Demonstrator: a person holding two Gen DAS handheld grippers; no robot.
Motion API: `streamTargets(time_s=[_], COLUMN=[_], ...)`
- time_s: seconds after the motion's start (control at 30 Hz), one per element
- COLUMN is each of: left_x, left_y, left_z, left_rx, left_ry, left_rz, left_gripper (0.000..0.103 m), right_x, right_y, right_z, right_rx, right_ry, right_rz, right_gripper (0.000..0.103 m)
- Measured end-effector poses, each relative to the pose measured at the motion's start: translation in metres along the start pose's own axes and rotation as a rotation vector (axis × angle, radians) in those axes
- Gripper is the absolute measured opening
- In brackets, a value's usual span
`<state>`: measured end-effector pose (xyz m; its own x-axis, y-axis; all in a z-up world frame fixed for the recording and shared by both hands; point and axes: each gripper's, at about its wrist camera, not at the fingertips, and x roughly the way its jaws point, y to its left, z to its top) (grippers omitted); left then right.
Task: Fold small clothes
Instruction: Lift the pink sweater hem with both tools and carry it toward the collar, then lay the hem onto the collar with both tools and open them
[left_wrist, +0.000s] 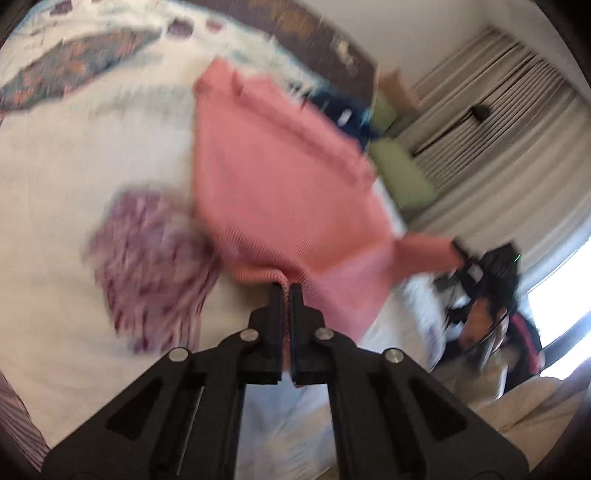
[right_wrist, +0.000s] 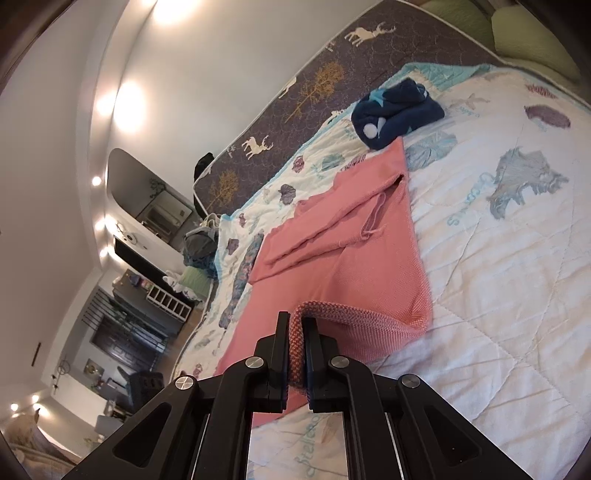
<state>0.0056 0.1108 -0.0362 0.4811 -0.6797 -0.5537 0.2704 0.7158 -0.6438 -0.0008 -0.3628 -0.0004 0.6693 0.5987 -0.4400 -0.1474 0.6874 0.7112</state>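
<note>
The left gripper (left_wrist: 283, 291) has its fingers (left_wrist: 274, 306) clamped on a ribbed edge of the pink garment (left_wrist: 273, 177); the left wrist view is blurred. In that view the right gripper (left_wrist: 461, 254) shows at the garment's far corner, its fingers touching the cloth. From the right wrist view, the right gripper (right_wrist: 295, 332) has its fingers (right_wrist: 282, 343) closed tight on a ribbed band of the same garment, which curls up between them. The rest of the pink garment (right_wrist: 332, 240) lies spread on the bed (right_wrist: 498, 277), over a white quilt (right_wrist: 517, 332) printed with sea animals. A pink drawstring (right_wrist: 373, 218) lies across the garment. A dark blue garment (right_wrist: 395, 114) sits bunched just beyond the pink one's far edge, near the bed's far edge, touching or nearly touching it.
</note>
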Motion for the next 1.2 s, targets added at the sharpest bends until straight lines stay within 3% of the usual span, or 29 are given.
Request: streamTargets(time_s=[0.07,0.2,0.4,0.77,1.2], left_x=[-0.016,-0.042,-0.055,-0.013,0.076], left_y=[-0.011,-0.034,-0.047,-0.048,-0.007], left_z=[0.017,0.054,0.100,0.169,0.246], left_rx=[0.036,0.125,0.203,0.225,0.143], left_ry=[-0.074,-0.198,-0.269,-0.281,-0.225], left_rz=[-0.037,-0.030,0.011,0.057,0.093], left_gripper=[0.003,0.003,0.003,0.003,0.003], right_x=[-0.005,-0.010,-0.007,0.031,0.135], right_y=[0.004,0.014,0.033,0.045,-0.022], right_z=[0.005,0.020,0.055,0.131,0.197], right_rx=[-0.013,-0.043,-0.104,-0.154,-0.037], right_ry=[-0.014,-0.038,-0.072,-0.117,-0.053], right_rz=[-0.007,-0.010,-0.010,-0.050,-0.133], right_gripper=[0.006,0.006,0.006,0.006,0.006])
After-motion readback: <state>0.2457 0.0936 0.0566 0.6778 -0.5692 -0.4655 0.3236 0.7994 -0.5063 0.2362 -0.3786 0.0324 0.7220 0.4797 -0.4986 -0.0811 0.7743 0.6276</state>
